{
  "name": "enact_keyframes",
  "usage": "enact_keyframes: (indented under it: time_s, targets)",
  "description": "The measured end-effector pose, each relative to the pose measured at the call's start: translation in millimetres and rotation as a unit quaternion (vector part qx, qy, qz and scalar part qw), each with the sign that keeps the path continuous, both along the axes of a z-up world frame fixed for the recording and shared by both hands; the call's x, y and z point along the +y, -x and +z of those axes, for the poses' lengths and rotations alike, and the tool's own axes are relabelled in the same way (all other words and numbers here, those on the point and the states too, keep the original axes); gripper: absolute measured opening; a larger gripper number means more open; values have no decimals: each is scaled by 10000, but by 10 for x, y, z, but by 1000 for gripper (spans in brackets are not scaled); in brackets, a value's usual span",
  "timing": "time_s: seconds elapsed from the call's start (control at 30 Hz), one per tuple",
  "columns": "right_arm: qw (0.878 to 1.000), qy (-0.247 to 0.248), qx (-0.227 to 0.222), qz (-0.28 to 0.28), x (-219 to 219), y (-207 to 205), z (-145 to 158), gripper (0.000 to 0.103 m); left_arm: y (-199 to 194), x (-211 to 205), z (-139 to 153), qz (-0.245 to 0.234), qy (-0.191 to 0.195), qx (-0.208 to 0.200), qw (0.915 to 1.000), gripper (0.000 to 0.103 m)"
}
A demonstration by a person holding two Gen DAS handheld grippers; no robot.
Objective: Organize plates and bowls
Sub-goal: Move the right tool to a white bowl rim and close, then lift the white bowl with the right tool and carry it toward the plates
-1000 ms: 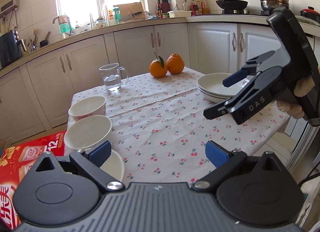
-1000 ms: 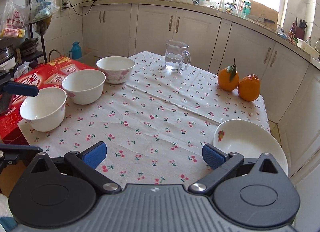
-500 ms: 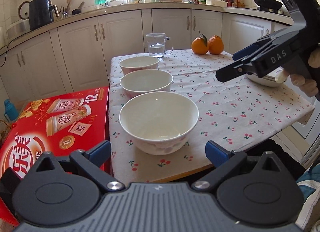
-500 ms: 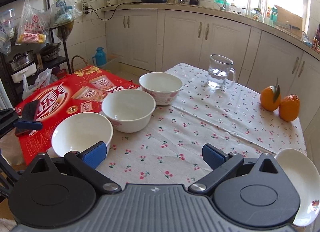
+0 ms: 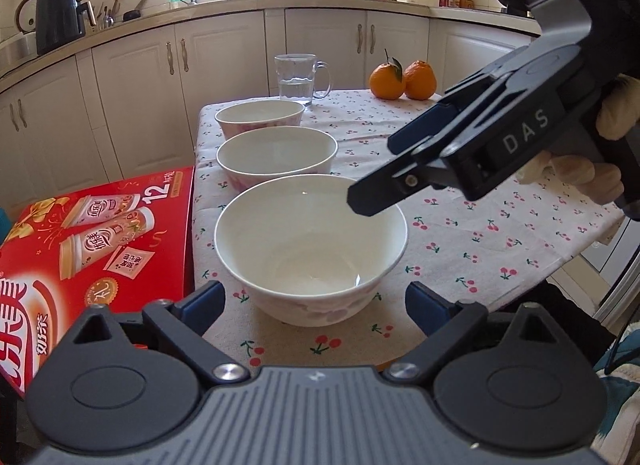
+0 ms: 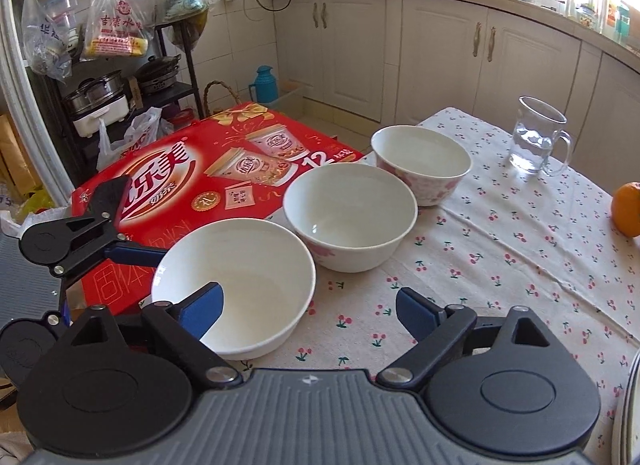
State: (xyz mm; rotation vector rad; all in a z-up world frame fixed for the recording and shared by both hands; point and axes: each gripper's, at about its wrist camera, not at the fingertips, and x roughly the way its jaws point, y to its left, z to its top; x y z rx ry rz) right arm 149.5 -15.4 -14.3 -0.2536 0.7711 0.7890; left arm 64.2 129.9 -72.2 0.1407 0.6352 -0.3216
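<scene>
1. Three bowls line the table's edge; nearest bowl (image 5: pixel 310 253) sits at 12 o'clock of the left gripper (image 5: pixel 314 299), ready for stacking.
2. Left jaws wide, closing, straddling it without contact.
3. Right gripper (image 6: pixel 308 305) closing too, one finger (image 6: pixel 202 305) over the bowl's rim, nothing held.

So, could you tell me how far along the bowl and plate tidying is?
Done: nothing clearly. The three bowls, nearest, middle and far, sit separately in a row, unstacked. In hand: nothing; left gripper and right gripper close empty jaws near the nearest bowl. Left: stacking bowls; plates barely visible.
</scene>
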Motion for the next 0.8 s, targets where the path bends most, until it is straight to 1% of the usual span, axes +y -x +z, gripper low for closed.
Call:
enact_keyframes:
  time_s: [0.03,0.13,0.23,0.3,0.5,0.8]
  targets:
    - [10000,-7,31,71,27,-10,-6,87,-4,2,-5,-16,9,9,10000,94]
    - [9996,2,153,217,105,-80,-44,80,-14,8,-10,-50,20,17,10000,92]
    - [9990,-17,325,313,182,-168,-99,73,-27,13,-11,-36,-3,-5,10000,83]
    - [9985,-28,437,339,218,-212,-133,70,-39,22,-15,-31,16,0,10000,83]
    - [9965,-74,701,453,260,-279,-220,56,-63,31,6,-29,22,1,10000,83]
    - [9958,-161,769,466,243,-282,-227,56,-61,8,23,-53,-57,6,10000,83]
